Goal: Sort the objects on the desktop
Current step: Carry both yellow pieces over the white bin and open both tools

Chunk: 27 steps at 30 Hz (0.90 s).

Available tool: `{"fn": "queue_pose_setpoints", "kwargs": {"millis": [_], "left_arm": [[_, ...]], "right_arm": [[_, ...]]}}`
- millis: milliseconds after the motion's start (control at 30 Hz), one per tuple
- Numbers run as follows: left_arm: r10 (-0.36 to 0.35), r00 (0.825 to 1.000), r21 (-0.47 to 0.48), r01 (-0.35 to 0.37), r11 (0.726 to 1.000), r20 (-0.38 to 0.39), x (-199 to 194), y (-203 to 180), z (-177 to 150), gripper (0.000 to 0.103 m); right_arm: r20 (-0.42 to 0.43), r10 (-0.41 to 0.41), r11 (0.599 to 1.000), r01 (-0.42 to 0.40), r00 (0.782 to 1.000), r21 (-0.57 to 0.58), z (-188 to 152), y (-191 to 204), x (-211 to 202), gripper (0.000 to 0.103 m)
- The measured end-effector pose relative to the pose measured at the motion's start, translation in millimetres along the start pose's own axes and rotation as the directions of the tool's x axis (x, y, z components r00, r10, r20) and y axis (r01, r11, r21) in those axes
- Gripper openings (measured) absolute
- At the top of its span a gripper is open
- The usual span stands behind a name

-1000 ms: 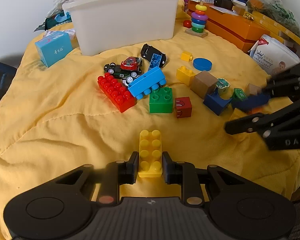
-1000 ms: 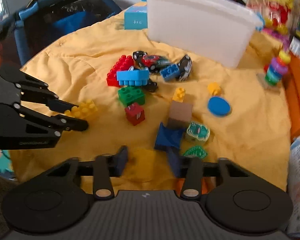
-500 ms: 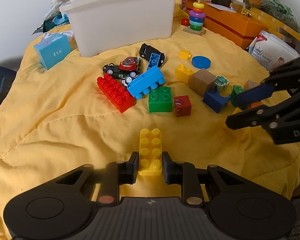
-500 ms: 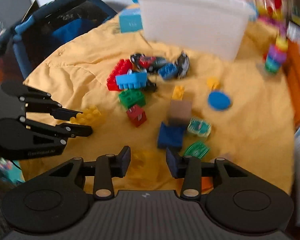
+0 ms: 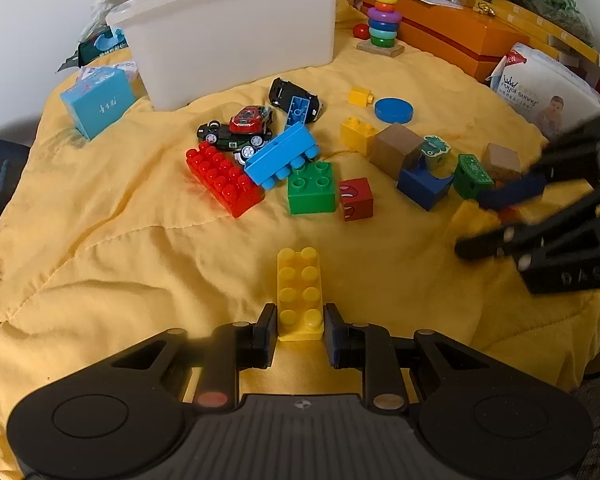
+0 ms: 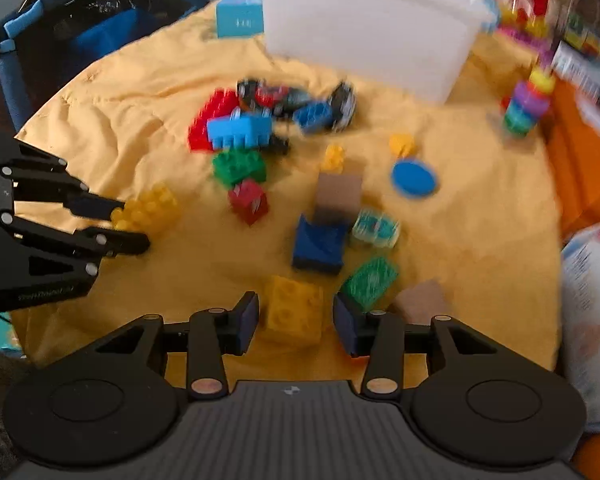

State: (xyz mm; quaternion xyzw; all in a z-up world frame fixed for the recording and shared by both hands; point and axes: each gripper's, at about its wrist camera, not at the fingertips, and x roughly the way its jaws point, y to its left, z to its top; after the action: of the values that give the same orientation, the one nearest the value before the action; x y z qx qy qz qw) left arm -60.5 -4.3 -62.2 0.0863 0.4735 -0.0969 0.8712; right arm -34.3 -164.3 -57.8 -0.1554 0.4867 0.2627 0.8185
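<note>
Yellow quilted cloth [image 5: 100, 220] spread across the whole counter, with a white bin [image 5: 236, 36] standing at its far side; contents hidden behind the wall from both views. Judged from the scatter: sorting barely begun, nearly everything yet to be moved.

Loose in the middle, a touching cluster: red brick [image 5: 224, 178], light blue brick [image 5: 282, 156], green brick [image 5: 311, 188], toy cars [image 5: 240, 128], and a red cube [image 5: 356, 199] just beside the green brick. Further right, a brown cube [image 5: 394, 146], dark blue block [image 5: 422, 186], blue disc [image 5: 393, 110] and small yellow bricks [image 5: 358, 132], all lying on the cloth.

Left claw [image 5: 300, 330] clenched on a long yellow brick [image 5: 300, 292], pads pressing both sides of its near end, brick apparently resting on the cloth, well apart from the bin.

Right claw [image 6: 296, 320] released, jaws just opened wider, standing either side of a square yellow brick [image 6: 294, 312] without pressing it; view blurred, so gaps hard to gauge. Probably the next pick, grip not yet made.
</note>
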Motion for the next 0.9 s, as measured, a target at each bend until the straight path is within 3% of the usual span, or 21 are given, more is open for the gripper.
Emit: {"fn": "queue_pose_setpoints", "kwargs": {"millis": [33,67,200,300,400,467,600,700,833,900], "left_arm": [[0.0,1.0,0.002,0.0,1.0,0.0,0.3,-0.1,0.2,0.027],[-0.002,1.0,0.002,0.002,1.0,0.0,0.7,0.0,0.2,0.027],[-0.013,1.0,-0.012,0.014,1.0,0.027,-4.3,4.9,9.5,0.027],[-0.031,0.994,-0.061,0.037,0.997,0.107,-20.7,20.5,44.5,0.027],[-0.002,0.977,-0.074,0.018,0.997,0.211,-32.5,37.2,92.0,0.027],[0.041,0.962,-0.07,-0.023,0.997,0.271,-37.0,48.4,127.4,0.027],[0.112,0.926,-0.093,-0.084,0.992,0.36,-36.9,74.4,195.9,0.027],[0.159,0.919,-0.11,-0.127,0.986,0.36,-22.4,86.3,233.8,0.027],[0.193,0.935,-0.159,-0.15,0.976,0.298,5.5,96.2,260.4,0.028],[0.194,0.945,-0.182,-0.149,0.972,0.265,12.2,100.3,262.5,0.034]], "right_arm": [[-0.02,0.018,1.0,-0.018,1.0,0.012,-0.5,-0.7,2.7,0.043],[-0.028,0.033,0.999,-0.033,0.999,0.012,-1.4,-0.9,4.3,0.035],[-0.009,0.026,0.999,-0.026,1.0,-0.034,1.5,2.9,0.1,0.035],[0.06,0.018,0.998,-0.014,0.998,-0.065,21.9,-0.6,-13.2,0.034],[0.173,-0.031,0.995,0.048,0.984,-0.091,58.1,-9.3,-26.1,0.035],[0.263,-0.058,0.994,0.079,0.963,-0.073,89.4,-21.2,-37.8,0.035],[0.407,-0.156,0.984,0.179,0.9,-0.019,150.7,-41.9,-48.9,0.035],[0.448,-0.195,0.98,0.193,0.872,0.052,192.5,-58.7,-43.9,0.035],[0.427,-0.245,0.969,0.206,0.871,0.136,231.4,-77.4,-20.8,0.036],[0.391,-0.274,0.96,0.228,0.879,0.159,238.9,-83.8,-9.5,0.049]]}}
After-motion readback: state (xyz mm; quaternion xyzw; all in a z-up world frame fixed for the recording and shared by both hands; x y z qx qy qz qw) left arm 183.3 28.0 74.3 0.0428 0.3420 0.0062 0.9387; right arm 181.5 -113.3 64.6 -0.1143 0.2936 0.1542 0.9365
